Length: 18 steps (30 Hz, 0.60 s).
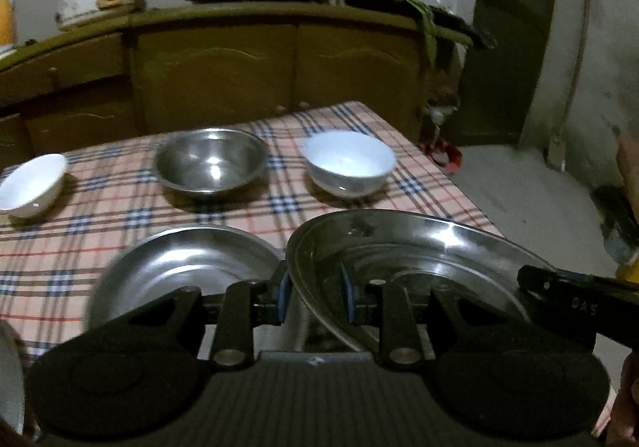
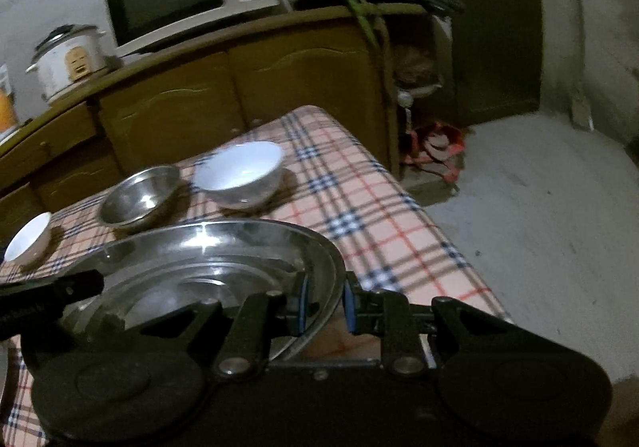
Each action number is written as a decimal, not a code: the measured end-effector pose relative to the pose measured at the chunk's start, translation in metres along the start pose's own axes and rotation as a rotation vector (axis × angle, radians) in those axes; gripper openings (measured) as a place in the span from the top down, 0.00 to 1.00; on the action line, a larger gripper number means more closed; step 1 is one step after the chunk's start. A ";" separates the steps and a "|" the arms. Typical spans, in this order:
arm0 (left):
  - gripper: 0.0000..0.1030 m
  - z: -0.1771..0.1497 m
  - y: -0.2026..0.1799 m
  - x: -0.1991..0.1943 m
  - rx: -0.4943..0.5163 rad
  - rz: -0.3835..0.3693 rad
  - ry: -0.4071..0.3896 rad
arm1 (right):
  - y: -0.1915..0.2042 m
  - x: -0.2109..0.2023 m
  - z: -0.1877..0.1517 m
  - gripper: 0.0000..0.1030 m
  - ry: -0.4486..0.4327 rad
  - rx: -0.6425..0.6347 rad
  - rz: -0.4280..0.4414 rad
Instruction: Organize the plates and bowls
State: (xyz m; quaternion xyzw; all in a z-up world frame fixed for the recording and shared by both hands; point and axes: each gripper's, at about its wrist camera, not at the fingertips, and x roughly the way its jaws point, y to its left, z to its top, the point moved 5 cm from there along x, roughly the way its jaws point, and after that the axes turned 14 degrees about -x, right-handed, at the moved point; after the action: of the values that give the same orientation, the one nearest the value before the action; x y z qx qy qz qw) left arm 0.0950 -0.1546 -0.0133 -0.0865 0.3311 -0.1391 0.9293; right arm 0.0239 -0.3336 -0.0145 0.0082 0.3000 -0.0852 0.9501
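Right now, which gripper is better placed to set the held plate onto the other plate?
Likely the left gripper: it clamps the held plate on the rim beside the resting plate.

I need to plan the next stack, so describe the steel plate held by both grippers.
The steel plate is round, shiny metal with a raised rim and flat centre, empty. It is tilted above the checked tablecloth. The left gripper pinches its left rim, the right gripper its right rim. A second steel plate lies beside it.
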 end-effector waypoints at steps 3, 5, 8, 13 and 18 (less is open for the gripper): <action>0.75 0.002 0.020 -0.008 -0.029 0.025 -0.020 | 0.023 0.002 0.005 0.76 -0.004 -0.042 0.032; 0.75 0.004 0.035 -0.010 -0.050 0.051 -0.029 | 0.041 0.004 0.008 0.76 -0.008 -0.070 0.050; 0.73 0.007 0.057 -0.014 -0.076 0.086 -0.044 | 0.067 0.011 0.012 0.76 -0.010 -0.109 0.083; 0.73 0.009 0.092 -0.013 -0.121 0.147 -0.049 | 0.106 0.028 0.014 0.76 -0.002 -0.164 0.137; 0.73 0.007 0.117 -0.003 -0.133 0.197 -0.042 | 0.136 0.050 0.013 0.76 0.010 -0.211 0.175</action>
State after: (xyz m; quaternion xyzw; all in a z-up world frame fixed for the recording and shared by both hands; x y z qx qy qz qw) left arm 0.1206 -0.0422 -0.0362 -0.1178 0.3268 -0.0230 0.9374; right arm 0.0940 -0.2081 -0.0373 -0.0651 0.3100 0.0301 0.9480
